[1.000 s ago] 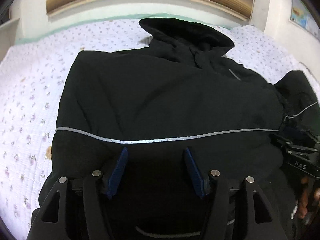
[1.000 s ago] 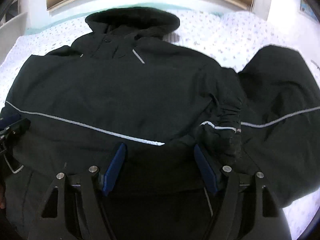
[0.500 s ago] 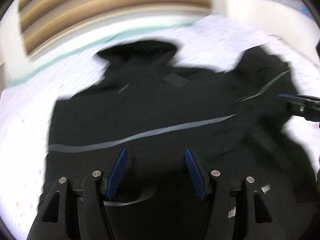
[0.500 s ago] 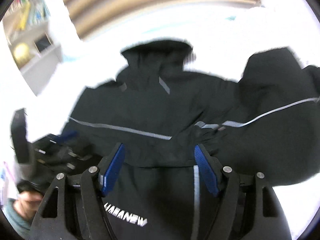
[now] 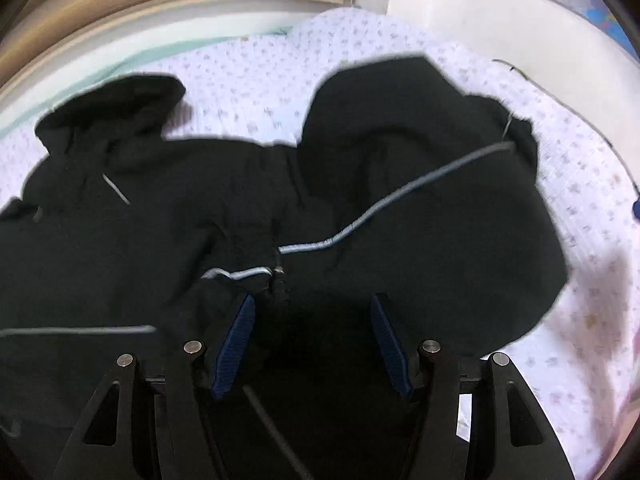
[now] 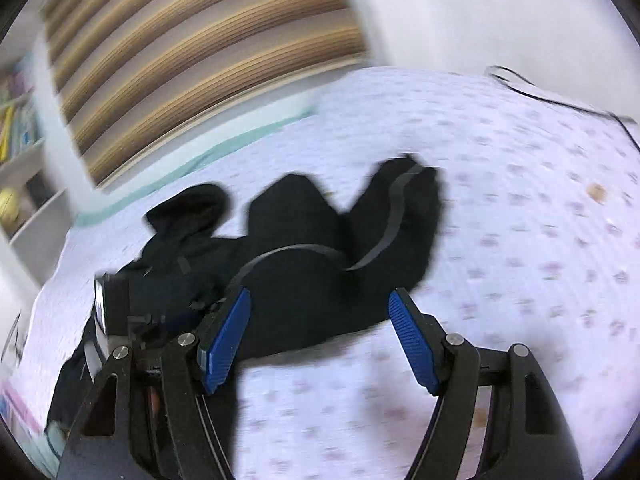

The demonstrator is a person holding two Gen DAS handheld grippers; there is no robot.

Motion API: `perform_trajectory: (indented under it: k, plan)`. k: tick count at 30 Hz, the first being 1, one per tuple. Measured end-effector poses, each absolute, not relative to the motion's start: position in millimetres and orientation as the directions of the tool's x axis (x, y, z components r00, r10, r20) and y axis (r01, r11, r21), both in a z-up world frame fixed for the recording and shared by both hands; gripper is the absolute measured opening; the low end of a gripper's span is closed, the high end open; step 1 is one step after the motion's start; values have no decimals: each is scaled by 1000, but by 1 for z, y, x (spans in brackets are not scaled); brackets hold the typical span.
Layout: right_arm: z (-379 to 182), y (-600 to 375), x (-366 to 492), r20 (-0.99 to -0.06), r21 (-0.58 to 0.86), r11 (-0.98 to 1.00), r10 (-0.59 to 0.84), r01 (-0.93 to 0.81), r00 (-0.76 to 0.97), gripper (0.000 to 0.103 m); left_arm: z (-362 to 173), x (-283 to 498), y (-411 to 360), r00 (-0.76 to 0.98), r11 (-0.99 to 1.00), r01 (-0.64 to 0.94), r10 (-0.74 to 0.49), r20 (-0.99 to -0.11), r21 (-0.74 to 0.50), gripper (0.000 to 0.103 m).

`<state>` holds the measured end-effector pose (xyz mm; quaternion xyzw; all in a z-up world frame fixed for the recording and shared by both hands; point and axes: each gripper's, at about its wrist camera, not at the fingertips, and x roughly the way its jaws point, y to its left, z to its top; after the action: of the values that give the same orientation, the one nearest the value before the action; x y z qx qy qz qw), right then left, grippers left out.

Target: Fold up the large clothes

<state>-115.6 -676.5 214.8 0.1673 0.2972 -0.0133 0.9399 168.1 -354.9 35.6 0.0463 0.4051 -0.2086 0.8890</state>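
A black hooded jacket (image 5: pixel 420 232) with a grey reflective stripe lies spread on the bed; its hood (image 5: pixel 116 108) points to the far left and one sleeve bulges to the right. My left gripper (image 5: pixel 312 320) is open and empty over the jacket's lower middle. In the right wrist view the jacket (image 6: pixel 304 272) lies left of centre with its sleeve end (image 6: pixel 404 196) toward the far side. My right gripper (image 6: pixel 320 320) is open and empty above the jacket's near edge. The left gripper's body (image 6: pixel 120 308) shows at the left there.
The bed has a white sheet (image 6: pixel 520 240) with small purple flowers. A wooden headboard (image 6: pixel 200 60) and a wall stand behind it. A black cable (image 6: pixel 560 100) runs along the bed's far right edge. Shelves with books (image 6: pixel 20 120) stand at the left.
Both grippers have swung to the right across the jacket, staying open. The left view now centres on the right sleeve; the right view has moved to the jacket's right edge and bare sheet.
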Motion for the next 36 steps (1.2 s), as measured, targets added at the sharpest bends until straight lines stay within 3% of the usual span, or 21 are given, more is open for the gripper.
perform_trajectory:
  k: [3,14,18,19,21,22,23,30,36]
  plan:
    - [210,-708,-100,-568,310,935,36,173,822,76,25,160,-357,614,907,419,-318,-722,-42,65]
    - [168,-756,20,-654,319,896,-27,308,756,76,14,159,-351,632,900,430,-357,-688,-72,66]
    - [157,-748,55,-677,261,918,-45,298,734,76,11,158,-346,631,897,433,-374,-680,-91,67]
    - [154,-744,62,-686,252,925,-36,284,727,72,11,158,-346,631,897,433,-374,-680,-91,67]
    - [148,-736,72,-712,216,933,-50,287,700,47,11,158,-346,631,897,433,-374,-680,-91,67]
    - [148,-734,68,-702,228,929,-50,291,711,29,11,157,-346,631,897,433,-374,-680,-91,67]
    - [151,-732,59,-674,254,924,-42,285,737,25,11,158,-346,631,897,433,-374,-680,-91,67]
    - [202,-733,-30,-567,154,924,-207,350,797,19,17,155,-352,643,903,428,-333,-690,-37,67]
    - [234,-776,-109,-530,201,894,-244,400,812,18,67,139,-354,659,889,453,-382,-648,-63,67]
